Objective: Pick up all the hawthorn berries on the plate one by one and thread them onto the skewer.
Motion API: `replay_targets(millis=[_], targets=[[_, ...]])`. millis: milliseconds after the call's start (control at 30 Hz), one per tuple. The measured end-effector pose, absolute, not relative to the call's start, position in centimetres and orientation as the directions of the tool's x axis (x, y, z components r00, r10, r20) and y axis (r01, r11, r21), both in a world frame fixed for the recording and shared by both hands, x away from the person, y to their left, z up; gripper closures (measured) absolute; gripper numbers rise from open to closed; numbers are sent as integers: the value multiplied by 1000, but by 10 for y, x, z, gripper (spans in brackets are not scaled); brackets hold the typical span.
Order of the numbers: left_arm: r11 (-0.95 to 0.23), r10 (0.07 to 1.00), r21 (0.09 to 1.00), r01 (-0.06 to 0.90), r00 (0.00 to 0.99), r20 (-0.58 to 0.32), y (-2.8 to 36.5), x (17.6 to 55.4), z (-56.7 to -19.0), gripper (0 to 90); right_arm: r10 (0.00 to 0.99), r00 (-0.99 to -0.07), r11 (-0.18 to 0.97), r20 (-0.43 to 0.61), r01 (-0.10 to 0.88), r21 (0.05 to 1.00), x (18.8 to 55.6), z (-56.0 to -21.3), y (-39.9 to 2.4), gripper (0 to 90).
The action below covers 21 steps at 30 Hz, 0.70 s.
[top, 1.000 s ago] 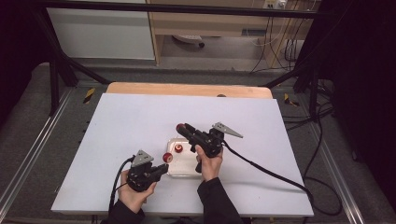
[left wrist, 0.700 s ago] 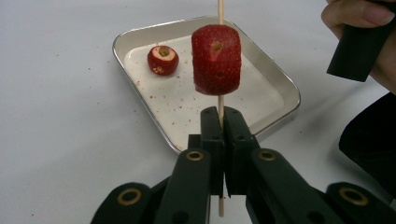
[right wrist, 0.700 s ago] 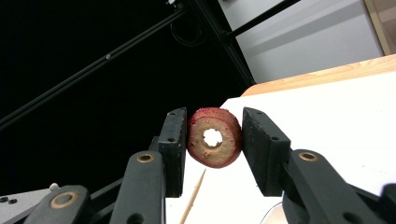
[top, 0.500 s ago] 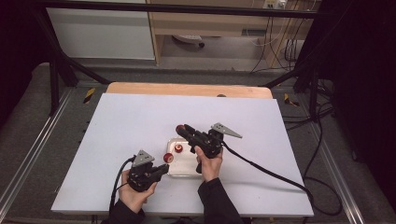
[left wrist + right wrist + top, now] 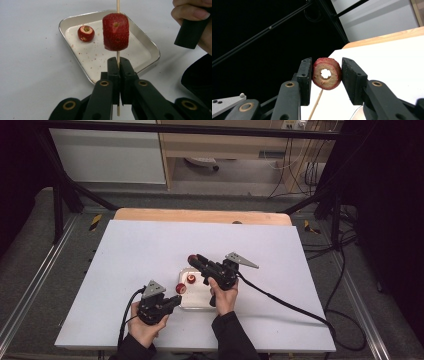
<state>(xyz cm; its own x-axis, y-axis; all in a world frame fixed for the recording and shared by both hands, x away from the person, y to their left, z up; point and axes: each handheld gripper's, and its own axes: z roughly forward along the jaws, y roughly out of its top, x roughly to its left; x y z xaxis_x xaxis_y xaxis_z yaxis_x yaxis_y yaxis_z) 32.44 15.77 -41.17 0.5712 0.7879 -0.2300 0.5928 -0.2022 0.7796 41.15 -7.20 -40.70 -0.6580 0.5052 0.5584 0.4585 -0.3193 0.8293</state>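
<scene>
- Left gripper [image 5: 117, 65] clamps the skewer [image 5: 118, 53] upright, one fruit [image 5: 116, 32] threaded.
- Right gripper [image 5: 326, 75] grips a cored fruit [image 5: 326, 73], hole exposed for threading.
- Spare fruit [image 5: 86, 33] waits in tray [image 5: 147, 45].

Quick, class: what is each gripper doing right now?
Left gripper: shut on the skewer, which carries one red fruit piece.
Right gripper: shut on a cored fruit piece.

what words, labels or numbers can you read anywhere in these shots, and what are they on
None: no readable text stands on the metal tray, the skewer, the red fruit pieces, either hand-held gripper or the white table.
The yellow-and-black tags on the floor rails are stripes, no words to make out.
</scene>
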Motion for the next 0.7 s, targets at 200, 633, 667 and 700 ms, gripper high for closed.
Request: replay_targets(millis=[200, 633, 667, 700], targets=[[-192, 791, 782, 593, 566, -235, 155, 326, -411, 880, 495, -655, -316, 571, 477, 821, 410, -410, -70, 618], [-171, 797, 799, 576, 558, -231, 152, 326, -412, 881, 485, -642, -317, 594, 504, 803, 406, -410, -69, 622], [-167, 799, 802, 573, 555, -230, 152, 326, -412, 881, 483, -640, -318, 598, 508, 800, 406, -410, -69, 621], [-168, 799, 805, 569, 556, -226, 153, 325, -411, 881, 481, -637, -320, 603, 512, 797, 407, -410, -70, 622]])
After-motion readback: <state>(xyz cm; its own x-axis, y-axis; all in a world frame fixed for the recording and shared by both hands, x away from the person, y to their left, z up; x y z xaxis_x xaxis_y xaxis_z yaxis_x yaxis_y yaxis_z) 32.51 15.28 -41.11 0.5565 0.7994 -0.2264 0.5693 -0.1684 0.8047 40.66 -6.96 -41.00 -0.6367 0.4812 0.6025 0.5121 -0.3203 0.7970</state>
